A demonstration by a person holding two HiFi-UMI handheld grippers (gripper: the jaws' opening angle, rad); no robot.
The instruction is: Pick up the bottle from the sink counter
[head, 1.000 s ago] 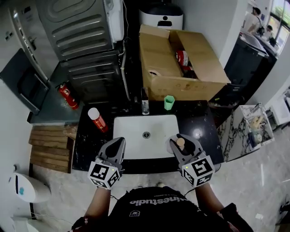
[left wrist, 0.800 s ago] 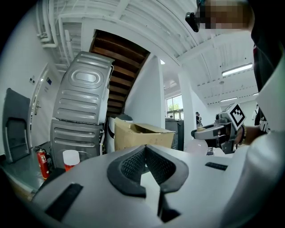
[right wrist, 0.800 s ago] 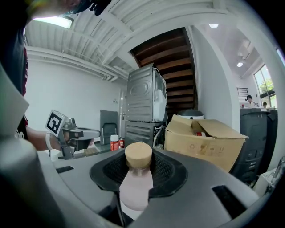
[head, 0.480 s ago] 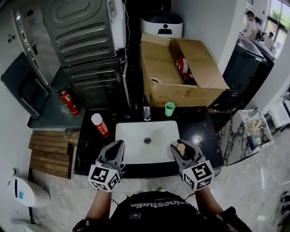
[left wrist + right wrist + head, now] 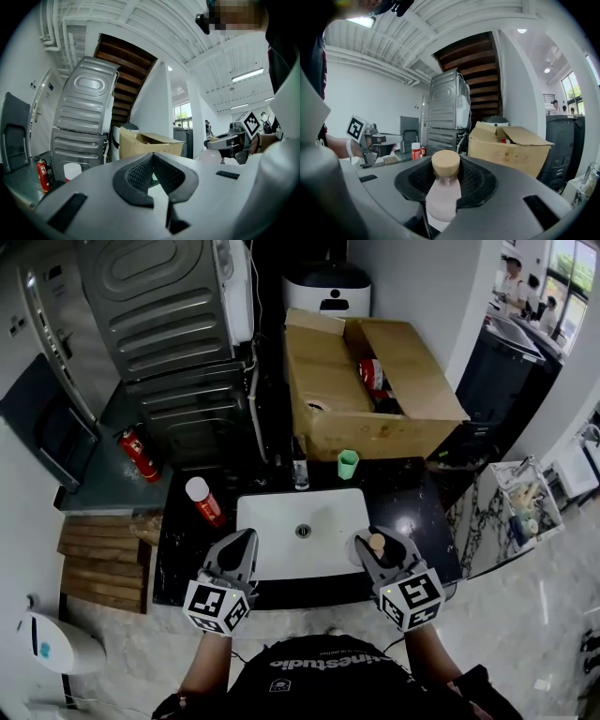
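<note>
Comparing this moment with the views of a second ago shows little change: the right tongs (image 5: pixel 379 549) stay clamped on the neck of the bottle (image 5: pixel 443 190). In the head view it sits lower right of centre, over the front right corner of the sink (image 5: pixel 300 512) and the dark worktop (image 5: pixel 427 521). The hold looks secure, so the pick-up appears achieved or nearly so; clearance above the worktop cannot be confirmed. The bottle is upright, with a pale pink translucent body and a cork stopper. The left tongs (image 5: pixel 152 161) are closed tip to tip on nothing.
</note>
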